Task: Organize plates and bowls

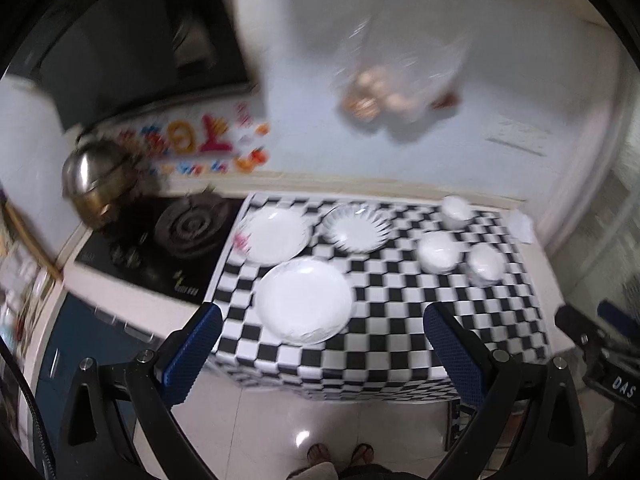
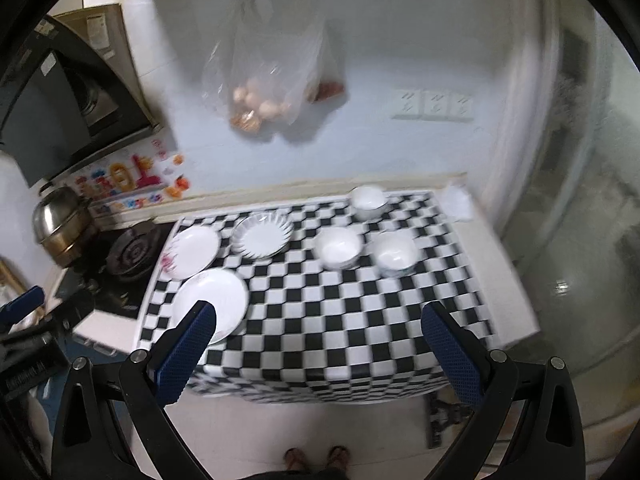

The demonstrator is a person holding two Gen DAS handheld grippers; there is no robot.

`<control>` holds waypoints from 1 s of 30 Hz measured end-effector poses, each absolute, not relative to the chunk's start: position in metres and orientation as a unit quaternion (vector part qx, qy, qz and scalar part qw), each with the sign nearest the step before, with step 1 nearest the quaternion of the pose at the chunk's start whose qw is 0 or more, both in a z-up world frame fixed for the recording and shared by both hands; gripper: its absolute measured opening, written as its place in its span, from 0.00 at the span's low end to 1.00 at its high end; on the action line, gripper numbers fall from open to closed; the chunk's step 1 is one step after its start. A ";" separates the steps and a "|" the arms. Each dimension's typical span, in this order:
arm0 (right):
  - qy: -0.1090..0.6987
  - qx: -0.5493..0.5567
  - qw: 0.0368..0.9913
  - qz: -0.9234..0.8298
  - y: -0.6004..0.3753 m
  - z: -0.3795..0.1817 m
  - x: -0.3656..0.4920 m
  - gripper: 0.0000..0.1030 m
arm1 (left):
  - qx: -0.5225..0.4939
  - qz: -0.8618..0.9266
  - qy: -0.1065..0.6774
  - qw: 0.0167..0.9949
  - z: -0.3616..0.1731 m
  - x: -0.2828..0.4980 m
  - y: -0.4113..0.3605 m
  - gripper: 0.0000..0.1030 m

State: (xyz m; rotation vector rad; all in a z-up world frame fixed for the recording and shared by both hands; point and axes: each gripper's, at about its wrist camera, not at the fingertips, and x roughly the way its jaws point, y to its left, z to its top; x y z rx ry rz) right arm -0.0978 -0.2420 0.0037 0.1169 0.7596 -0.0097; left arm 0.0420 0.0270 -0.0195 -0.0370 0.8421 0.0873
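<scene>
Dim, motion-blurred fisheye (dark corners)

Six white pieces on the checkered desk (image 2: 320, 320), all upright, none stacked, none touching a tool.

Plates, left part of both frames:
- plain plate (image 1: 304, 301) (image 2: 211, 305), nearest the front edge, largest in view
- floral-edged plate (image 1: 275, 236) (image 2: 193, 252) behind it, pink print on its left rim, at the desk's left edge
- fluted plate (image 1: 357, 227) (image 2: 262, 237) just right of that, ribbed dark-lined rim

Bowls, right part, apart from each other:
- rear bowl (image 1: 456, 209) (image 2: 369, 201) near the wall
- middle bowl (image 1: 439, 251) (image 2: 339, 247)
- right bowl (image 1: 486, 264) (image 2: 396, 255), faint pattern on its outer wall

Heavy blur in left wrist view; detail limited.
</scene>
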 end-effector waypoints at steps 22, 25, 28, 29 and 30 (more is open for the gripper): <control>0.626 0.149 0.753 0.135 -0.114 -0.318 0.203 0.65 | -0.117 0.017 0.667 0.736 -0.318 0.275 0.182 0.47; 0.647 0.147 0.737 0.129 -0.099 -0.341 0.225 0.59 | -0.106 -0.011 0.691 0.715 -0.343 0.291 0.182 0.47; 0.661 0.149 0.725 0.128 -0.093 -0.358 0.237 0.51 | -0.089 -0.037 0.706 0.702 -0.357 0.301 0.178 0.47; 0.667 0.152 0.719 0.127 -0.091 -0.364 0.240 0.43 | -0.080 -0.045 0.711 0.697 -0.360 0.302 0.174 0.47; 0.674 0.157 0.711 0.127 -0.090 -0.370 0.243 0.36 | -0.077 -0.050 0.714 0.694 -0.362 0.303 0.172 0.47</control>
